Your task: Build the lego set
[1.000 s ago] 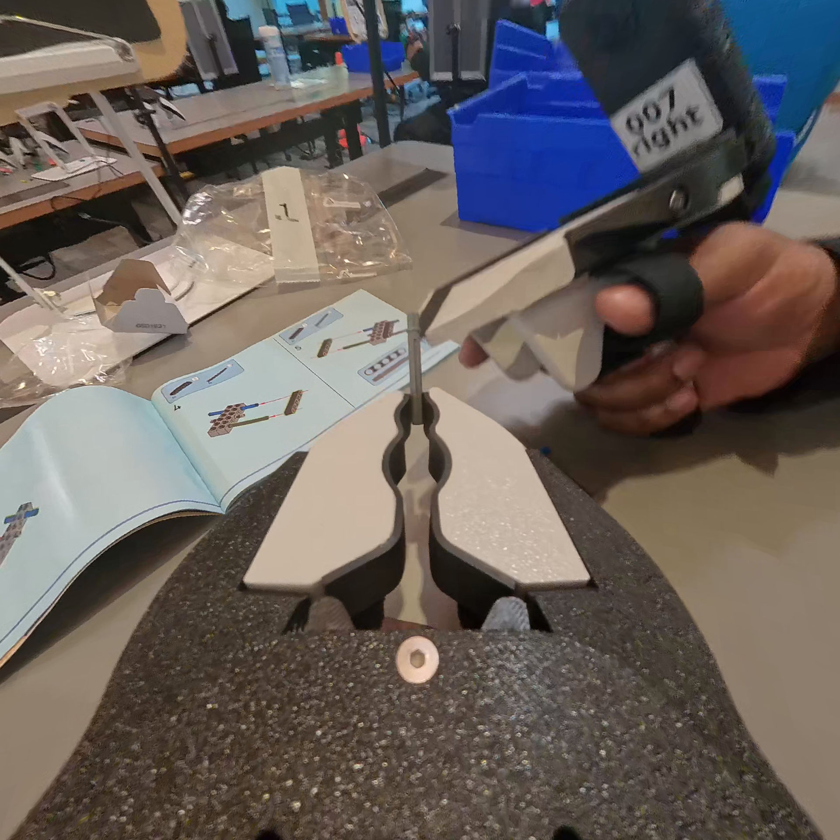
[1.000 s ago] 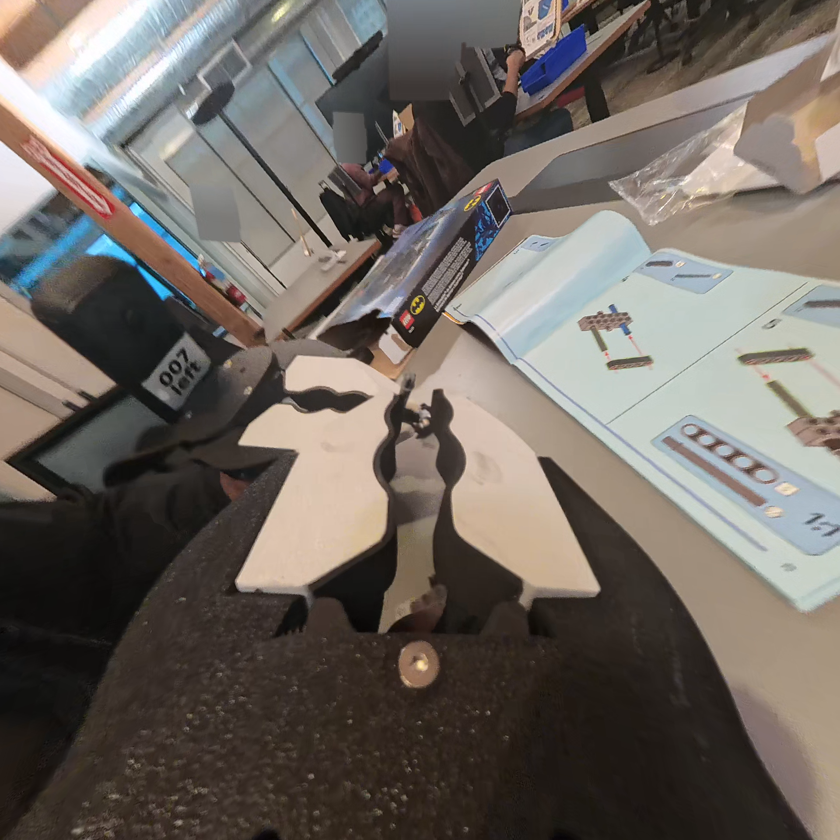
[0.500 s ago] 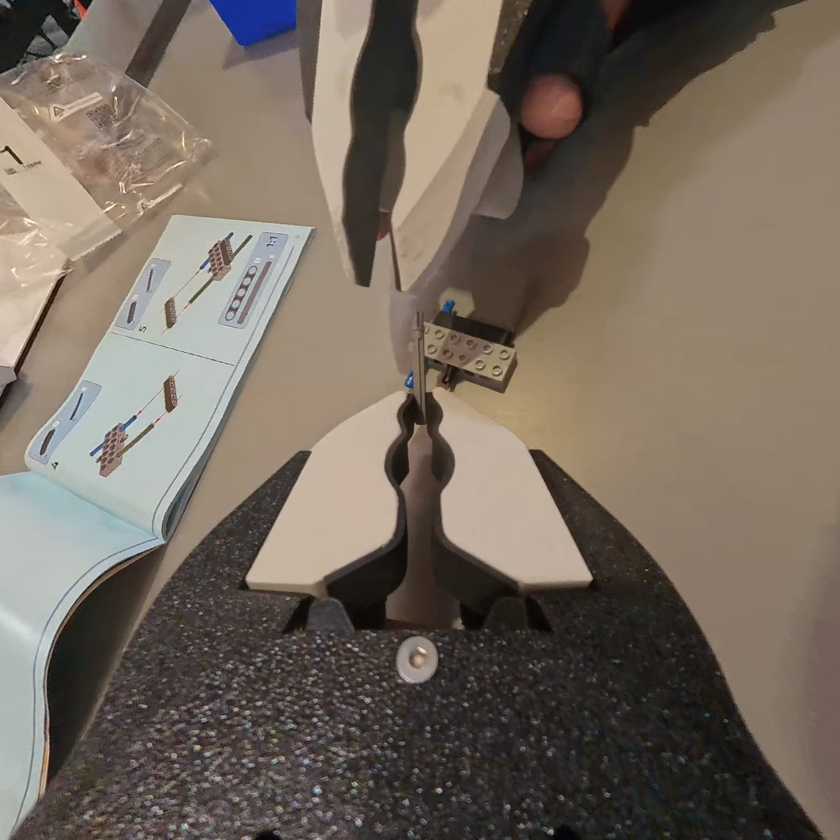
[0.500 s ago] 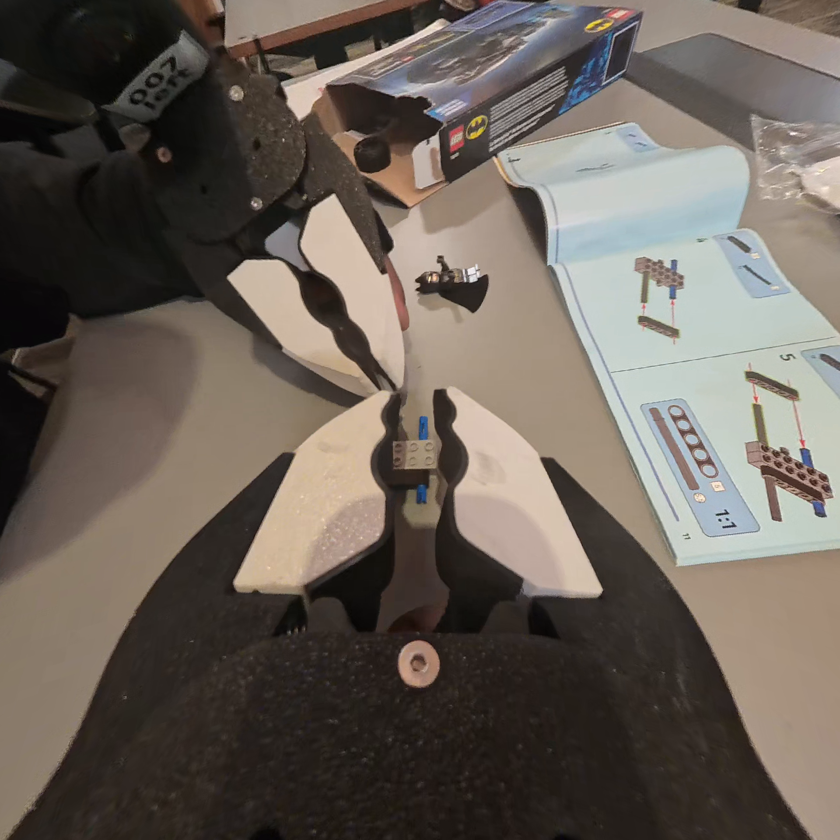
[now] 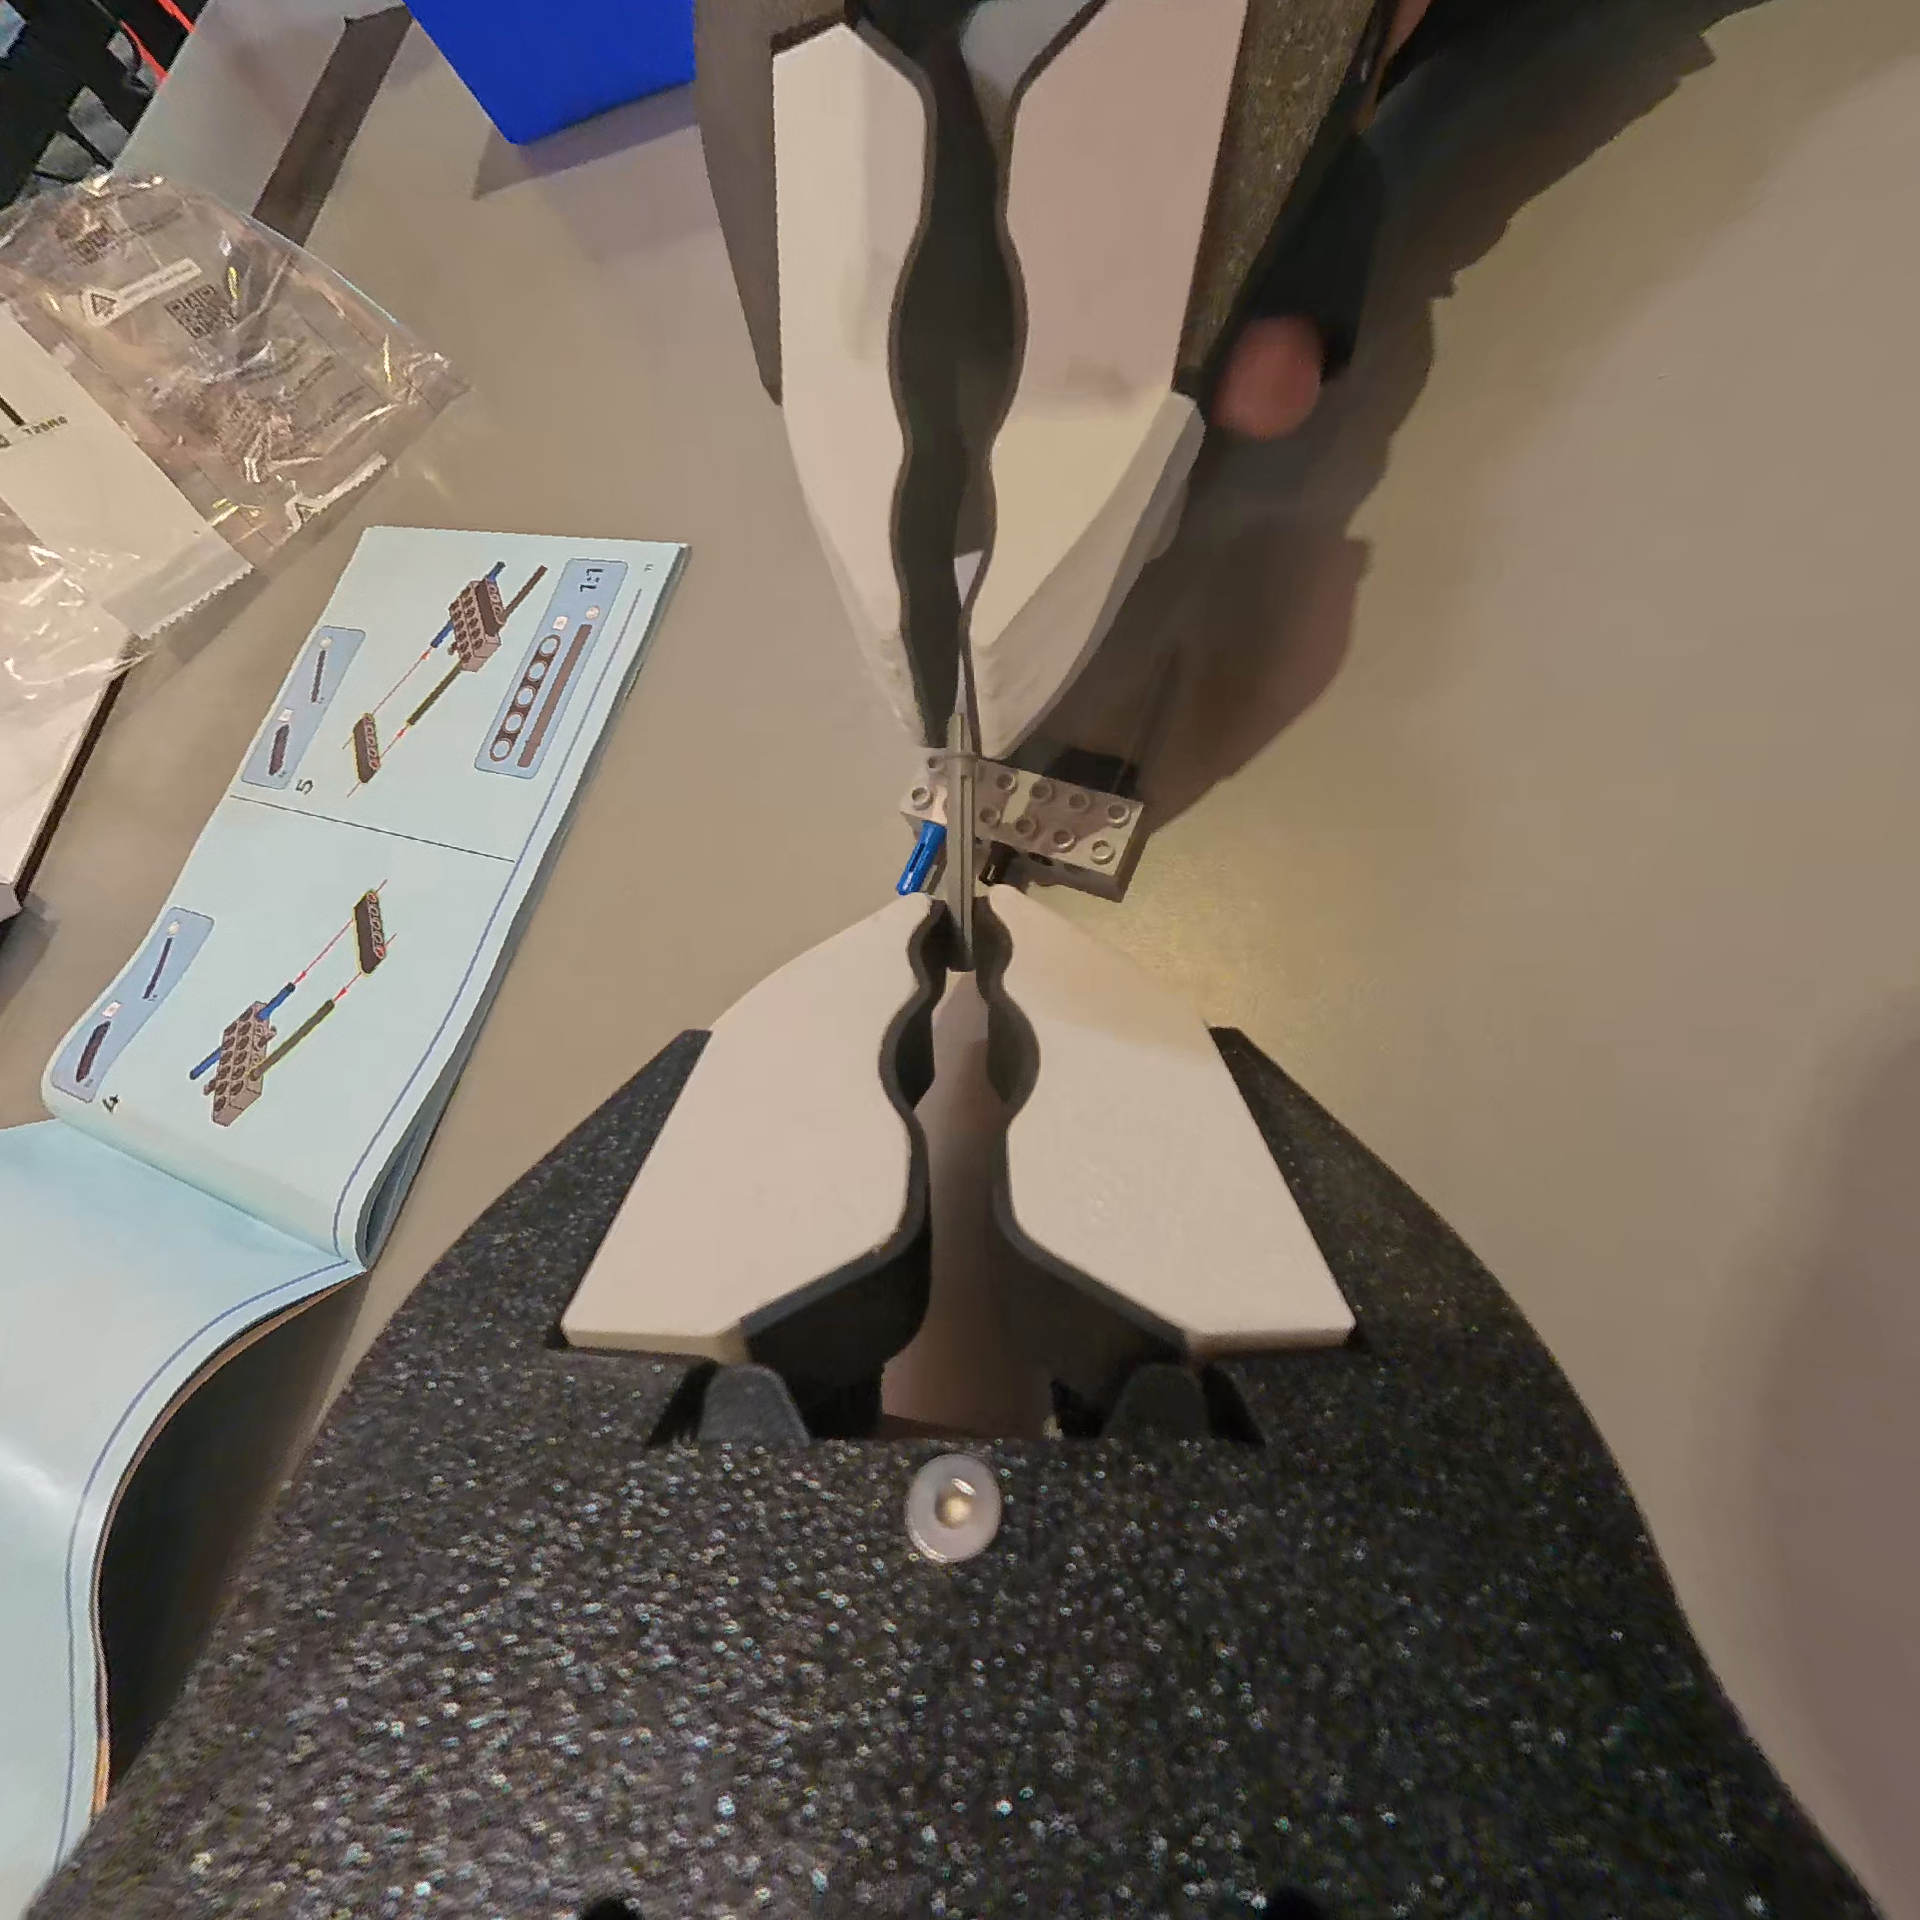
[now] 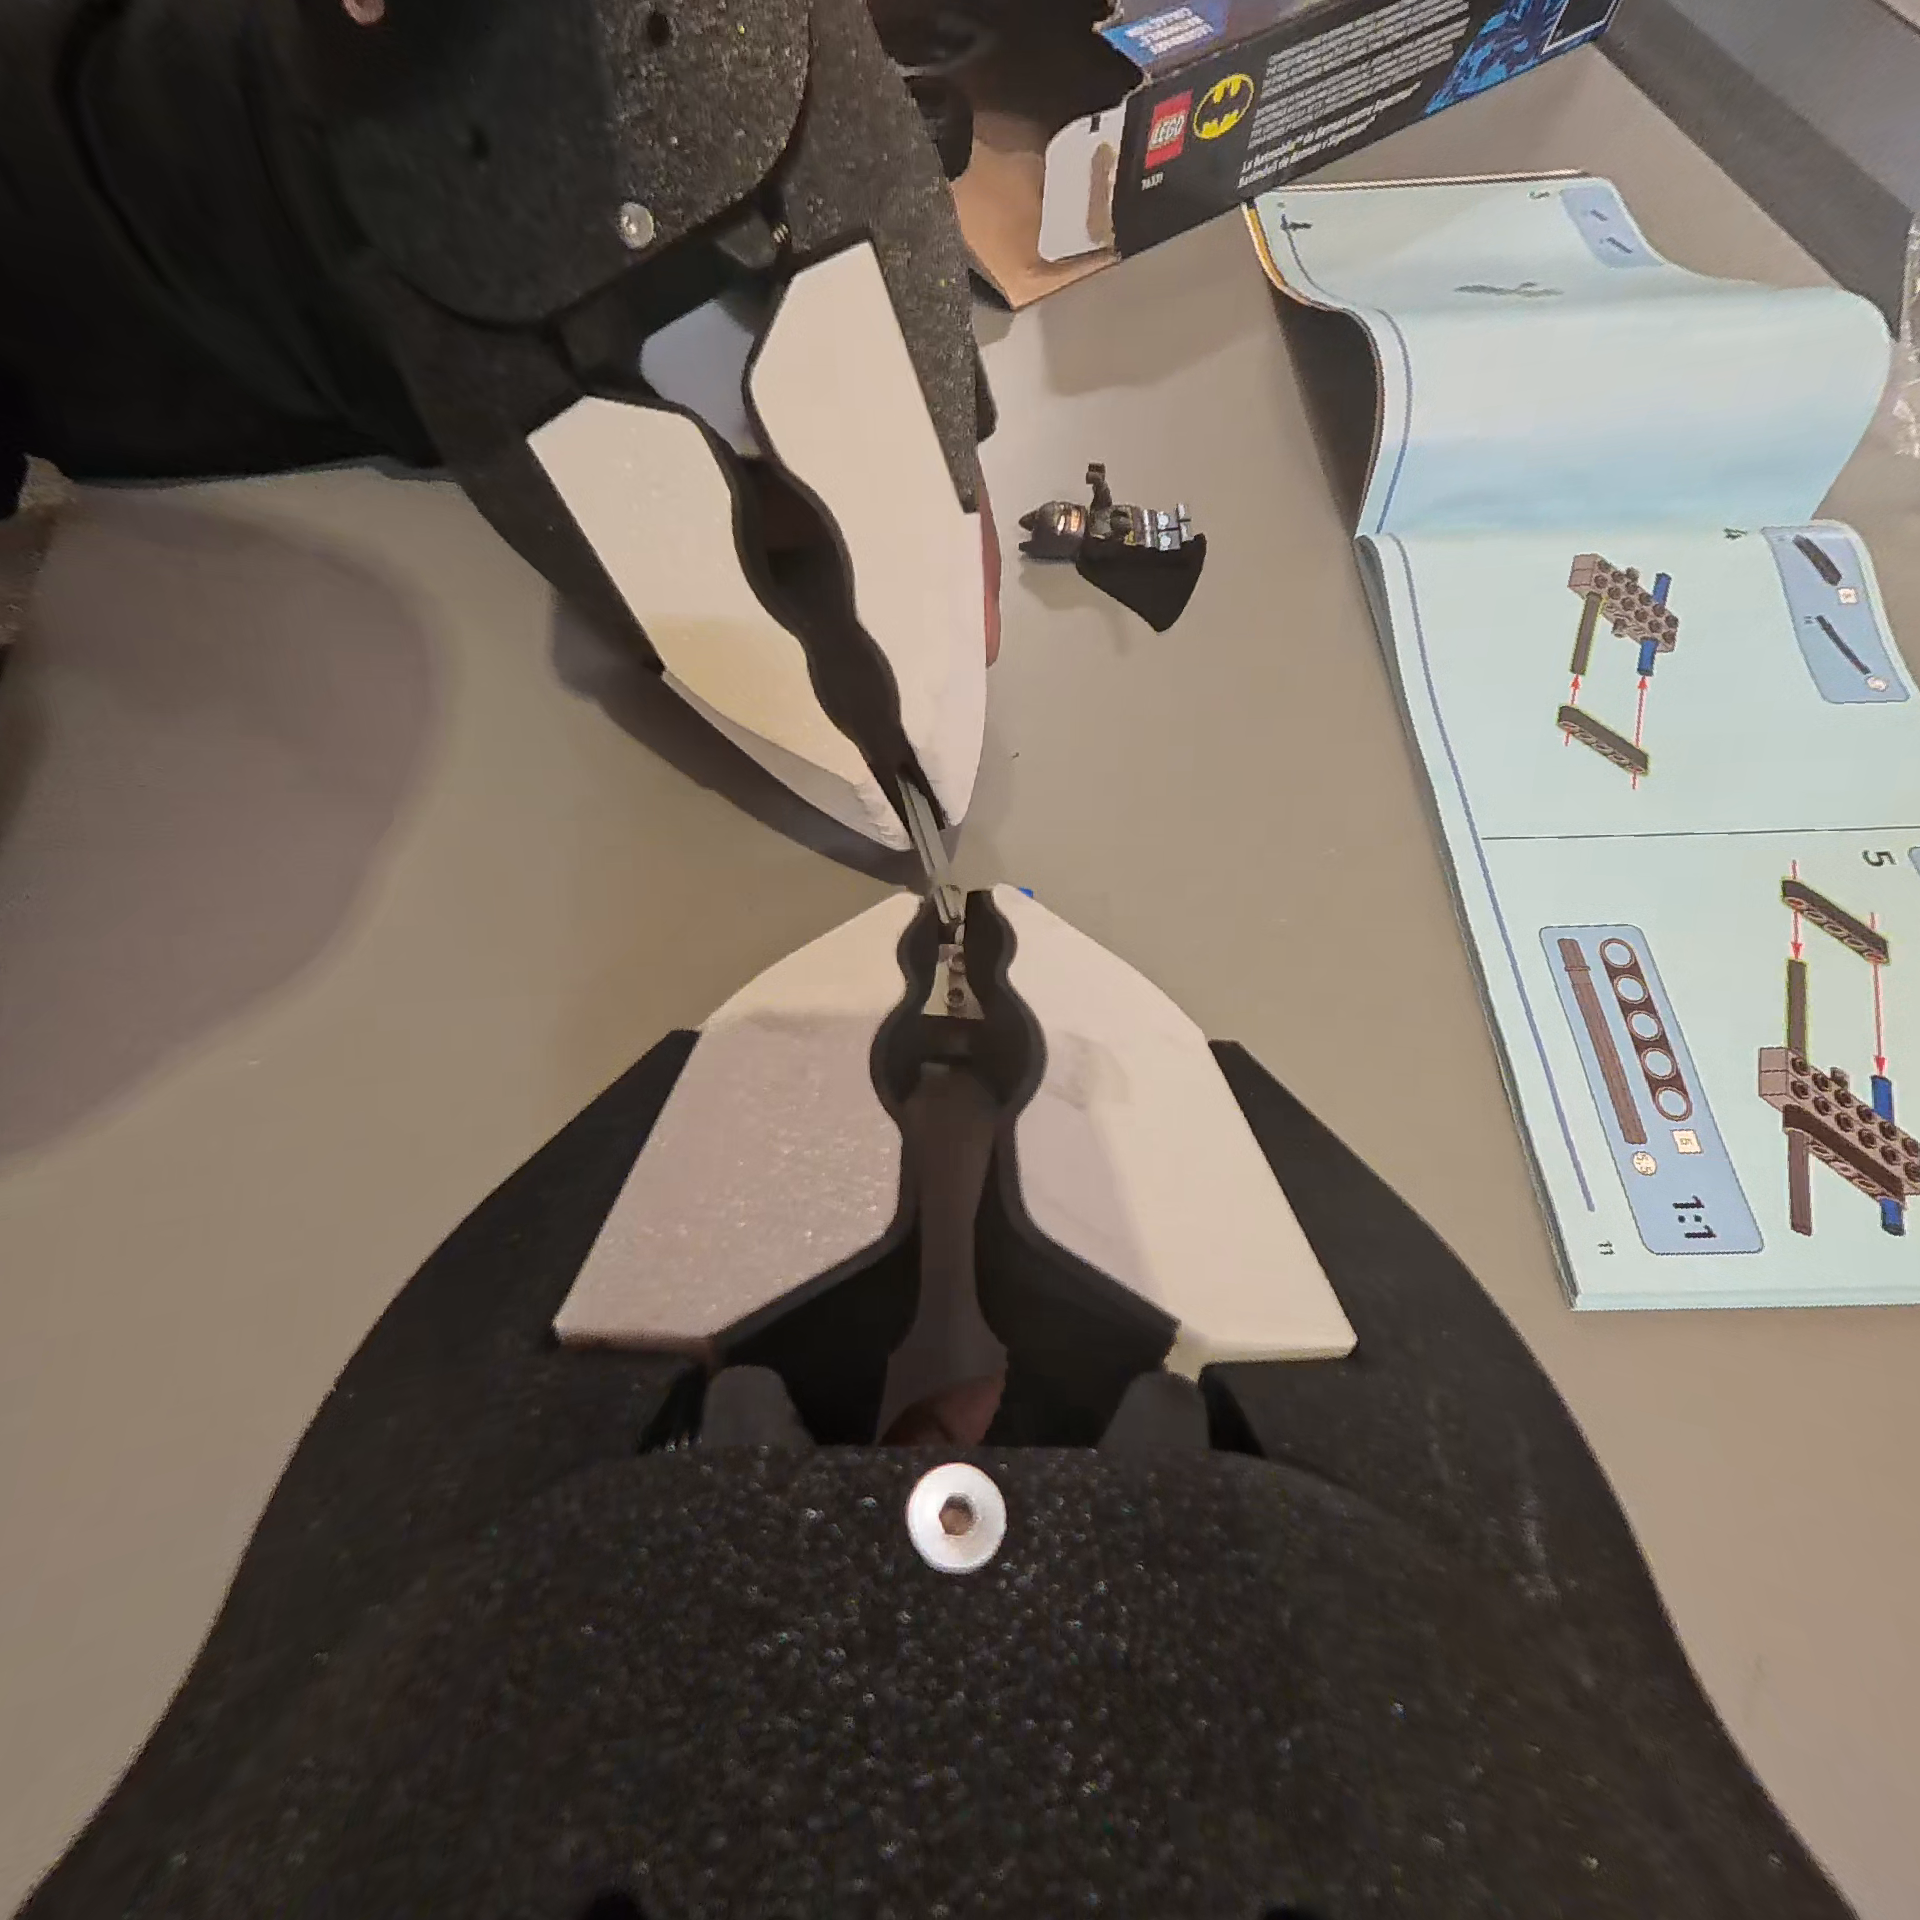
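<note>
Left gripper (image 5: 961, 914) clamped on a thin grey axle rod (image 5: 964, 831), tips pinching its near end. Right gripper (image 6: 958, 914) closed around the grey studded brick (image 5: 1023, 821), low over the counter (image 5: 1558, 935), blue pin (image 5: 920, 857) poking from the brick's side. Rod laid across the studs, tip to tip with the opposing fingers. Risky: slim, smooth plastic, easily twisted off line or slipped from the pads; could jam at the hole. Matte counter, glossy pale-blue booklet (image 5: 343, 935), crinkled clear bag (image 5: 208, 343), caped black minifigure (image 6: 1117, 540) lying flat.
</note>
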